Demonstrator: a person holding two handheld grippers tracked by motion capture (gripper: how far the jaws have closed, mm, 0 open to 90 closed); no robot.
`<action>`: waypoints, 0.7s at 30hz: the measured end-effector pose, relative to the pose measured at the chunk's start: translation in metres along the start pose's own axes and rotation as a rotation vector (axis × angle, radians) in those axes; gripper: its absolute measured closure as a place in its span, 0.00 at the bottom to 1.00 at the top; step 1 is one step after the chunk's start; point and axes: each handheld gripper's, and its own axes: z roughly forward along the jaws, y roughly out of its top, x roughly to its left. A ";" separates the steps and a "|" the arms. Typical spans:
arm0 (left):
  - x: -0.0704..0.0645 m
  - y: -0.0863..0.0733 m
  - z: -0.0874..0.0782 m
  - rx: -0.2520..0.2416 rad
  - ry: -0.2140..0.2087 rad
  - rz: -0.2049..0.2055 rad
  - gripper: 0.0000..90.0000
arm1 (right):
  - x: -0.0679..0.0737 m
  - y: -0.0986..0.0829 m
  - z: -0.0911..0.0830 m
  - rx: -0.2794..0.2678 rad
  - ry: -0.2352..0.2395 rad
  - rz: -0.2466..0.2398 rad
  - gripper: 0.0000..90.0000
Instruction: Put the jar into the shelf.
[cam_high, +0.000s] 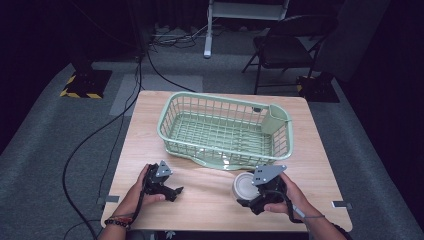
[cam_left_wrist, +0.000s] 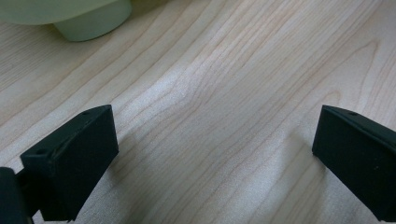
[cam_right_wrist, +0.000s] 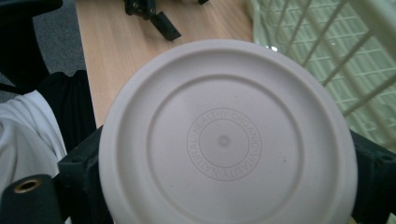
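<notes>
both tools low — right tool (cam_high: 248, 198) around bowl (cam_high: 244, 185)

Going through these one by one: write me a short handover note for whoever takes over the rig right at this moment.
Right tongs: shut on the white bowl, gripped across its sides, bottom facing the camera, near the table's front edge.
Left tongs: open, holding nothing, low over bare wood.
Green basket: at the table's middle, nothing in it.
Done: bowl grasped.
Left, probably: carry the bowl into the basket and release it.

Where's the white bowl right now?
High view: the white bowl sits between the right gripper jaws at the table's near right, just before the green basket.
</notes>
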 end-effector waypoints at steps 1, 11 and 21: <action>0.000 0.000 0.000 0.000 0.000 0.000 0.00 | -0.002 0.002 -0.004 -0.001 0.000 0.004 0.11; 0.000 0.000 0.000 0.000 0.000 0.001 0.00 | -0.010 0.020 -0.035 0.008 -0.048 0.034 0.11; 0.000 0.000 0.000 0.000 0.000 0.001 0.00 | -0.015 0.034 -0.055 0.010 -0.097 0.030 0.11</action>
